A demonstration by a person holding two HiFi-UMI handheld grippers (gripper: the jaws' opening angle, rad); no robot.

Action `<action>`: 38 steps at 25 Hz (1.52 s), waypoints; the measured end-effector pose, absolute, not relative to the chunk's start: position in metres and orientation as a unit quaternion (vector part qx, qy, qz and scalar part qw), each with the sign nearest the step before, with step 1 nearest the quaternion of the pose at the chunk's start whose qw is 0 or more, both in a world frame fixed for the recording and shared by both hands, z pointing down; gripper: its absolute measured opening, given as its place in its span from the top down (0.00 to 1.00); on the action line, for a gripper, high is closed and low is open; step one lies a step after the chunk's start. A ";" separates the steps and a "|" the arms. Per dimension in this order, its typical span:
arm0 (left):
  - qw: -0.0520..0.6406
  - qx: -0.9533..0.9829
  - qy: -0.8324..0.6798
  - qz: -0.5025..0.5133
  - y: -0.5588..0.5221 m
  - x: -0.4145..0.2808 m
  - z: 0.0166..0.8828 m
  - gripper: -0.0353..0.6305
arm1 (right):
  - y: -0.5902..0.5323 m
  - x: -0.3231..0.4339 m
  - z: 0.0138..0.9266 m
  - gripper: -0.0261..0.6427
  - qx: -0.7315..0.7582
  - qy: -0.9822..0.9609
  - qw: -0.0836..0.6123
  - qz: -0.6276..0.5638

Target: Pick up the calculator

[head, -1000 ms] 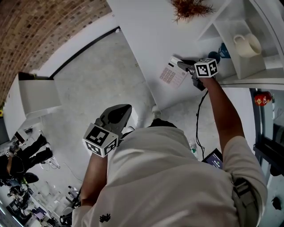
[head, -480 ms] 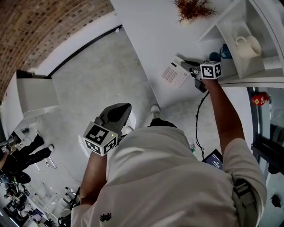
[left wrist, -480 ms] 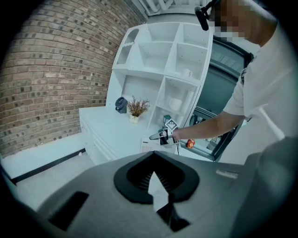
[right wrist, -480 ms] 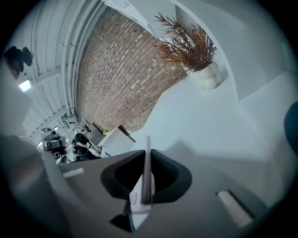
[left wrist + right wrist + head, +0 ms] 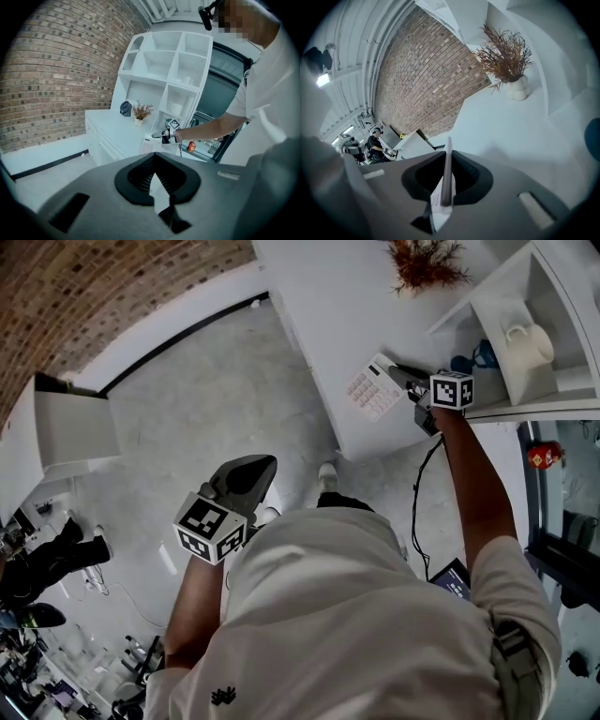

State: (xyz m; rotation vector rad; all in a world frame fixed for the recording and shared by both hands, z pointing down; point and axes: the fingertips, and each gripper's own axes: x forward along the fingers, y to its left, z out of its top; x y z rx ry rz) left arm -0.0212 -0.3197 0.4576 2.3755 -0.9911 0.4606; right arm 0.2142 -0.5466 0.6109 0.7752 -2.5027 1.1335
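The calculator point(image 5: 373, 390), white with pinkish keys, hangs tilted above the front edge of the white counter point(image 5: 319, 306). My right gripper point(image 5: 398, 374) is shut on its right end. In the right gripper view the calculator point(image 5: 446, 183) shows edge-on as a thin slab pinched between the jaws of the right gripper point(image 5: 448, 157). My left gripper point(image 5: 258, 470) hovers over the grey floor, well short of the counter, shut with nothing in it. The left gripper view looks over the left gripper point(image 5: 159, 157) toward the counter, where the calculator point(image 5: 146, 144) hangs in the far gripper.
A vase of dried twigs point(image 5: 424, 261) stands at the back of the counter. A white shelf unit point(image 5: 553, 381) at the right holds a white jug point(image 5: 525, 338), with a blue object point(image 5: 478, 357) beside it. A white cabinet point(image 5: 70, 432) stands at left; a person point(image 5: 47, 559) stands beyond.
The right gripper has risen with the calculator, which now hangs higher and more tilted over the counter edge. The left gripper has drifted a little across the floor.
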 end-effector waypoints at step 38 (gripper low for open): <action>0.255 0.876 -0.392 0.115 -0.125 -0.210 0.457 0.94 | -0.360 -0.065 0.486 0.88 0.174 -0.913 0.119 0.349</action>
